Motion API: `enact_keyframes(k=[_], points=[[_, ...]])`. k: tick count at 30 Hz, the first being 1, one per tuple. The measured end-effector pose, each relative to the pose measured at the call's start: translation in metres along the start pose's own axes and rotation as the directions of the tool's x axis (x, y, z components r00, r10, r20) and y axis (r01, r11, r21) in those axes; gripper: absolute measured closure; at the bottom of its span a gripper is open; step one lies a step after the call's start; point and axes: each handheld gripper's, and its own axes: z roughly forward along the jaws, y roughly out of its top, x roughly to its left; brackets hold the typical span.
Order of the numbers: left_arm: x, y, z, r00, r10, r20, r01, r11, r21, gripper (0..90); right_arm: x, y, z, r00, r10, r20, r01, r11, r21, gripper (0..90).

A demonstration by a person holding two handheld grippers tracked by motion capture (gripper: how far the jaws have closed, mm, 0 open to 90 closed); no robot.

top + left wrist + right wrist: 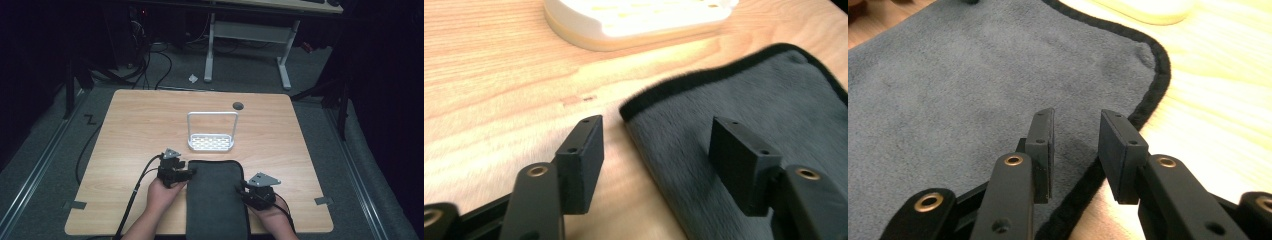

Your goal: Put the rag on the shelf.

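Observation:
A dark grey cloth with black trim (217, 200) lies flat at the table's near edge, running off the front. My left gripper (192, 172) is at its far left corner. In the left gripper view this gripper (656, 130) is open: one jaw is over bare wood, the other over the cloth (749, 85), with the trimmed edge between them. My right gripper (241, 189) is at the cloth's right edge. In the right gripper view it (1075, 120) stands open with a narrow gap, low over the cloth (973, 75) and its black trim, pinching nothing.
A white slotted stand with a tall wire handle (210, 142) sits just beyond the cloth at mid table; its base (634, 20) is close ahead of my left gripper. The wooden table (140, 120) has a cable hole (238, 105) at the far edge. Cables trail off the left.

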Motion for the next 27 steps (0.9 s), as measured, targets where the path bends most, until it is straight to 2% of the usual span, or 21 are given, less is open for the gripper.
enact_keyframes(k=[2,5,6,8,11,12,14,16,18,22,25,27], points=[[-0.001,0.001,0.003,0.9999,-0.012,0.009,0.012,0.9999,-0.003,49.5,-0.002,0.000,-0.001,1.0000,0.002,0.004,-0.002,1.000,-0.007,67.5],[-0.002,0.000,0.005,0.9999,-0.011,0.001,0.011,0.9999,-0.010,60.8,-0.004,0.000,0.000,1.0000,0.008,0.006,-0.008,1.000,-0.027,65.6],[-0.005,-0.002,0.006,0.9998,0.020,0.008,-0.020,0.9997,-0.016,67.5,-0.008,0.007,0.002,0.9996,0.016,0.023,-0.015,0.999,-0.050,63.2],[-0.006,-0.004,0.007,0.9992,0.039,0.003,-0.039,0.9991,-0.017,72.0,-0.012,0.013,0.007,0.9991,0.034,0.024,-0.032,0.997,-0.068,61.0],[-0.006,-0.004,0.007,0.9993,0.038,0.006,-0.038,0.9991,-0.018,76.5,-0.019,0.022,0.015,0.9976,0.058,0.036,-0.056,0.996,-0.066,57.2],[-0.005,-0.004,0.007,0.9994,0.031,0.014,-0.031,0.9994,-0.016,77.4,-0.025,0.028,0.025,0.9959,0.069,0.059,-0.066,0.997,-0.040,51.5],[-0.004,-0.004,0.007,0.9995,0.025,0.019,-0.024,0.9996,-0.016,77.6,-0.030,0.030,0.036,0.9952,0.076,0.061,-0.077,0.997,0.008,49.3],[-0.004,-0.004,0.007,0.9995,0.019,0.024,-0.018,0.9997,-0.017,77.7,-0.035,0.030,0.043,0.9927,0.097,0.073,-0.099,0.994,0.034,46.5],[-0.003,-0.005,0.006,0.9995,0.014,0.028,-0.014,0.9998,-0.017,77.7,-0.039,0.028,0.050,0.9910,0.128,0.039,-0.130,0.990,0.048,46.0],[-0.003,-0.005,0.006,0.9995,0.016,0.026,-0.015,0.9997,-0.017,77.6,-0.039,0.030,0.051,0.9903,0.139,0.006,-0.139,0.989,0.050,50.3],[-0.004,-0.005,0.006,0.9995,0.019,0.025,-0.018,0.9997,-0.016,77.5,-0.035,0.030,0.051,0.9917,0.128,0.011,-0.128,0.991,0.043,60.3],[-0.003,-0.005,0.006,0.9995,0.016,0.027,-0.016,0.9997,-0.017,77.5,-0.032,0.030,0.052,0.9910,0.134,-0.002,-0.134,0.990,0.037,67.8]])
